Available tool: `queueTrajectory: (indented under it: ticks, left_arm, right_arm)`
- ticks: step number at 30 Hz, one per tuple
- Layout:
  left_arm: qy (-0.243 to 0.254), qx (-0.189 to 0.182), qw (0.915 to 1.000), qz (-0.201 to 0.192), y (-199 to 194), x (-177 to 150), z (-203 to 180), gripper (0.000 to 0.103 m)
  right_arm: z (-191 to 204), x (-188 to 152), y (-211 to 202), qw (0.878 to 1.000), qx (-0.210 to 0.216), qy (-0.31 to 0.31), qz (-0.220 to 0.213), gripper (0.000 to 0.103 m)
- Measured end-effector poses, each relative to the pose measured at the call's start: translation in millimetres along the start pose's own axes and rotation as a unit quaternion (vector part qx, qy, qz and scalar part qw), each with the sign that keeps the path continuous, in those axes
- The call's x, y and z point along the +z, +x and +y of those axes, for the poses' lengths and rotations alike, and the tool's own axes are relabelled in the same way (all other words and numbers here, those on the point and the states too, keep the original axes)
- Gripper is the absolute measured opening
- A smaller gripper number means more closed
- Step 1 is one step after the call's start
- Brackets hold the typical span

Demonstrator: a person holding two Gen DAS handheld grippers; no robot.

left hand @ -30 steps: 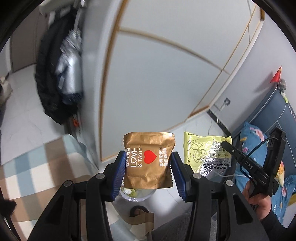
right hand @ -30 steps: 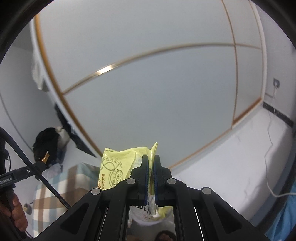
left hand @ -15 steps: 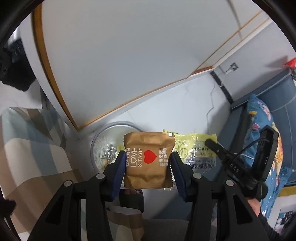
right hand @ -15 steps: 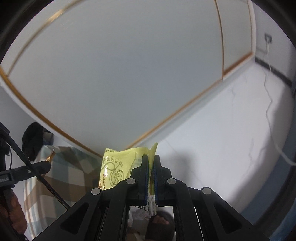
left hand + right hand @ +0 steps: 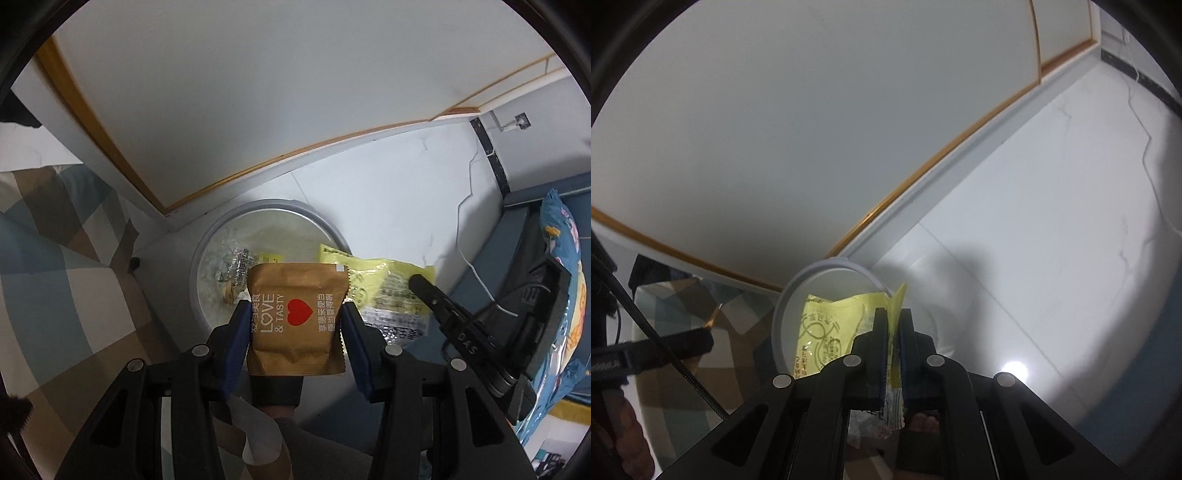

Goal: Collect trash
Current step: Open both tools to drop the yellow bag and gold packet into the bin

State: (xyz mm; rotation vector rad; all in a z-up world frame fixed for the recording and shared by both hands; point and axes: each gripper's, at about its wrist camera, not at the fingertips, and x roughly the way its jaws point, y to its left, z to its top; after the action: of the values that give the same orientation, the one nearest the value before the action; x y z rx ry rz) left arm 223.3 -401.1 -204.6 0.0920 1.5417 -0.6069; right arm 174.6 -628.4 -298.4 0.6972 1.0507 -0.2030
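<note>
My left gripper (image 5: 293, 325) is shut on a brown "LOVE & TASTY" snack packet (image 5: 295, 314) and holds it above a round grey trash bin (image 5: 207, 254) on the floor. The bin holds several wrappers. My right gripper (image 5: 893, 332) is shut on a yellow snack wrapper (image 5: 827, 328) by its edge, also over the bin (image 5: 783, 314). The yellow wrapper (image 5: 391, 291) and the right gripper's body (image 5: 461, 332) show to the right in the left wrist view. The left gripper's body (image 5: 646, 350) shows at the left of the right wrist view.
A white cabinet with gold trim (image 5: 240, 110) stands just behind the bin. A checked cloth (image 5: 55, 277) lies to the left. A blue sofa with a patterned cushion (image 5: 561, 295) is at the right. A white cable (image 5: 1145, 147) runs over the white floor.
Both grippers have tilted downward and moved toward the bin, which has come into view below the two packets. Both grips are unchanged.
</note>
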Motion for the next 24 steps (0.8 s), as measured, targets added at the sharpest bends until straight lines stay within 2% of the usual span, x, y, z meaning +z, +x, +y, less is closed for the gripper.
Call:
queueTrajectory:
  ticks: [10,12,14,24]
  left_arm:
    - [-0.024,0.013,0.9994,0.019,15.5,7.6,13.5,0.044]
    - [-0.029,0.011,0.9993,0.023,18.0,8.3,15.9,0.044]
    - [-0.031,0.013,0.9992,0.023,19.3,9.1,15.8,0.044]
    - [-0.034,-0.001,0.9988,0.036,28.4,14.3,13.3,0.044]
  right_arm:
    - [17.4,2.0,33.9,1.0,0.001,-0.003,0.023,0.009]
    - [17.5,1.7,36.4,1.0,0.001,0.0,0.03,0.015]
    - [17.2,0.3,39.0,0.999,-0.002,0.0,0.039,0.029]
    - [9.9,-10.6,19.6,0.999,0.009,0.002,0.033,0.041]
